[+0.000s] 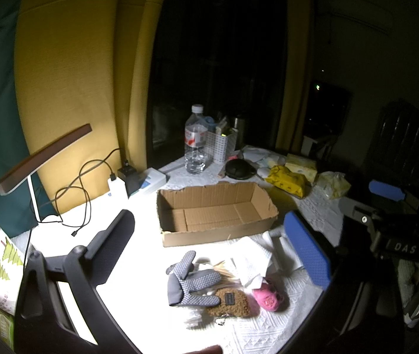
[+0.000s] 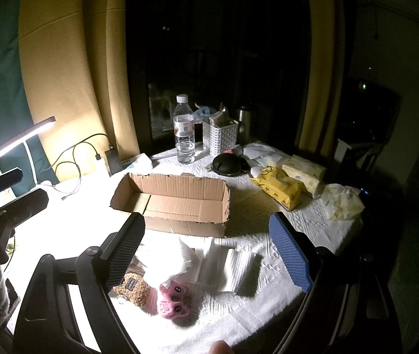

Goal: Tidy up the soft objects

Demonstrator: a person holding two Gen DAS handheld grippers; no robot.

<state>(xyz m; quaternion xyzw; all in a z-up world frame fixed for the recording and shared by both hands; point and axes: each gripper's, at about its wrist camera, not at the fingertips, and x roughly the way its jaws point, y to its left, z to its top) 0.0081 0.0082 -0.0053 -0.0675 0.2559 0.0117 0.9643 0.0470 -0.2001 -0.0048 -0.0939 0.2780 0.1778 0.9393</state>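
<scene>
1. Through the left wrist camera we saw the left gripper point(image 1: 209, 242) with its fingers spread wide apart and holding nothing, one dark finger point(image 1: 112, 244) at lower left of the frame and one blue finger point(image 1: 308, 250) at right.
2. Between them, low in the frame, the soft things lay on the white worktop point(image 1: 138, 280): a grey glove point(image 1: 190, 280), a brown fuzzy pouch point(image 1: 230, 301) touching its lower edge, a pink plush toy point(image 1: 268, 298) just right of that, and folded white cloths point(image 1: 256, 256) above.
3. An empty cardboard box point(image 1: 215, 209) sat at the centre of the frame, beyond the pile.
4. Through the right wrist camera we saw the right gripper point(image 2: 206, 250) also parted wide and empty.
5. The pink plush toy point(image 2: 174, 298) and brown fuzzy pouch point(image 2: 134, 289) lay at lower centre, side by side, with the folded white cloths point(image 2: 233, 265) to their right.
6. The cardboard box point(image 2: 177, 203) stood just above them in the frame, with a water bottle point(image 2: 184, 129), a white basket point(image 2: 219, 135) and a yellow packet point(image 2: 280, 188) farther back.
7. A lit desk lamp point(image 2: 23, 138) shone at the left edge.
</scene>
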